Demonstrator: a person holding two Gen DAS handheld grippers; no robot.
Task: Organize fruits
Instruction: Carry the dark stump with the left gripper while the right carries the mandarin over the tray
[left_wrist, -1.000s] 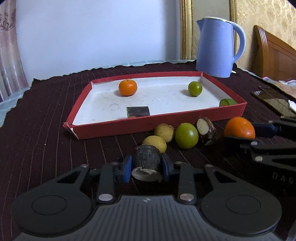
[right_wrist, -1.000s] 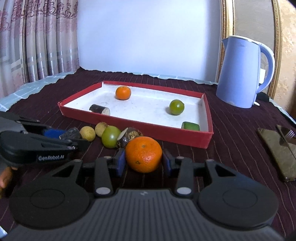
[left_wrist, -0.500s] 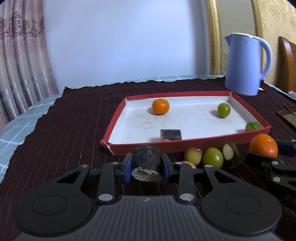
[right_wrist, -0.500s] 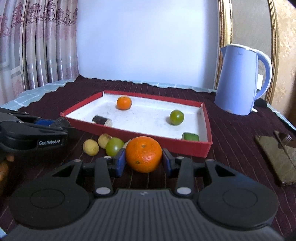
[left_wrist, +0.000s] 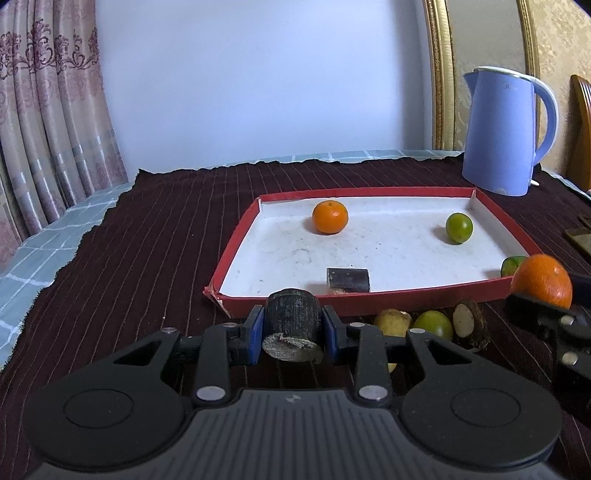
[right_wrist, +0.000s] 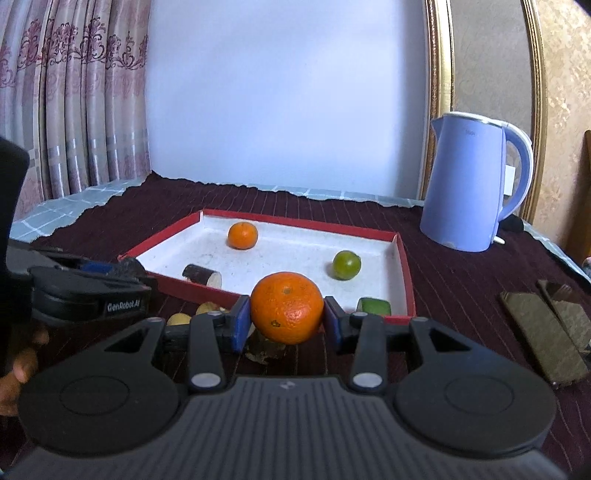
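Note:
My left gripper (left_wrist: 293, 330) is shut on a short dark cane piece (left_wrist: 291, 314), held just in front of the near left corner of the red-rimmed white tray (left_wrist: 236, 254). My right gripper (right_wrist: 286, 317) is shut on a large orange (right_wrist: 286, 306) before the tray's near rim (right_wrist: 404, 273). Inside the tray lie a small orange (left_wrist: 330, 217), a lime (left_wrist: 458, 228), another dark cane piece (left_wrist: 348, 278) and a green piece (right_wrist: 373, 305) in the near right corner. On the cloth before the tray sit a yellow fruit (left_wrist: 392, 321), a green fruit (left_wrist: 433, 324) and a cut brown piece (left_wrist: 467, 321).
A blue kettle (right_wrist: 476, 184) stands behind the tray to the right. Flat dark objects (right_wrist: 546, 332) lie on the dark striped cloth at the far right. A person's hand (right_wrist: 18, 365) holds the left gripper's body (right_wrist: 92, 291). Curtains hang at the left, past the cloth's edge.
The left gripper has swung to the left, so the tray now sits further right in its view. The right gripper has tilted slightly upward with the orange. Both grips are unchanged.

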